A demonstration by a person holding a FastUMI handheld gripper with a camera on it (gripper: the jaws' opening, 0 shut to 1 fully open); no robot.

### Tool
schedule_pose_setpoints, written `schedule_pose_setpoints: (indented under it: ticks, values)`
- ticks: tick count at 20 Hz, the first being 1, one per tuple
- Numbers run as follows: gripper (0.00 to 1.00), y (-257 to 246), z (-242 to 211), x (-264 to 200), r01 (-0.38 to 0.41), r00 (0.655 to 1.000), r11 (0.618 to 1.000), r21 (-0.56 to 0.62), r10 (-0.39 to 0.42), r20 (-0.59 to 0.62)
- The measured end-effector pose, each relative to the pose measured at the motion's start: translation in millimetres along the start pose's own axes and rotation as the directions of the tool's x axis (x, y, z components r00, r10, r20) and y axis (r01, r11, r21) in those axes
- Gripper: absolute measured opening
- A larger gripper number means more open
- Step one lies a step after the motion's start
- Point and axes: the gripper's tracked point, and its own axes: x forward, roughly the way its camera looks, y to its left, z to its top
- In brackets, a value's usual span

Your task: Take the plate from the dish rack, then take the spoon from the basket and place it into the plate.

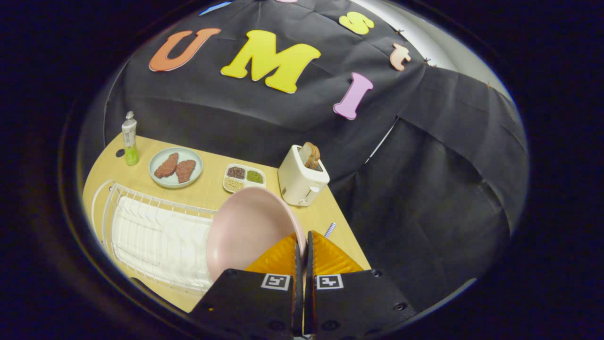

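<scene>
A pink plate [245,231] stands on edge, lifted above the right end of the white wire dish rack [155,236]. My gripper [304,245] is shut on the plate's rim, with one finger on each face of it. The plate tilts toward the rack and hides the rack's right end. The rack's slots to the left of the plate hold nothing.
On the wooden table [207,189] beyond the rack: a green-and-white bottle [130,139], a pale plate with two brown patties [175,167], a small divided tray of grains [244,178] and a white toaster with bread [302,177]. The table's edge runs close on the right.
</scene>
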Motion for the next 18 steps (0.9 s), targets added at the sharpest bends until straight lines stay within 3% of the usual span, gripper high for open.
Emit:
schedule_pose_setpoints:
  ticks: [3, 6, 9, 13, 16, 18]
  values:
    - [0.07, -31.7, -16.0, 5.6, -0.087, 0.996, 0.993, 0.074, 0.087, -0.003]
    - [0.07, -29.3, -56.3, -2.5, -0.26, 0.964, 0.956, 0.133, 0.266, -0.023]
    - [0.07, -11.6, -111.5, -10.9, -0.428, 0.893, 0.884, 0.188, 0.445, -0.06]
    - [0.07, 18.1, -189.7, -17.9, -0.571, 0.782, 0.775, 0.27, 0.614, -0.109]
    - [0.07, 36.1, -236.1, -18.7, -0.631, 0.697, 0.688, 0.357, 0.706, -0.128]
    - [0.07, 40.2, -257.7, -5.9, -0.627, 0.69, 0.683, 0.374, 0.71, -0.14]
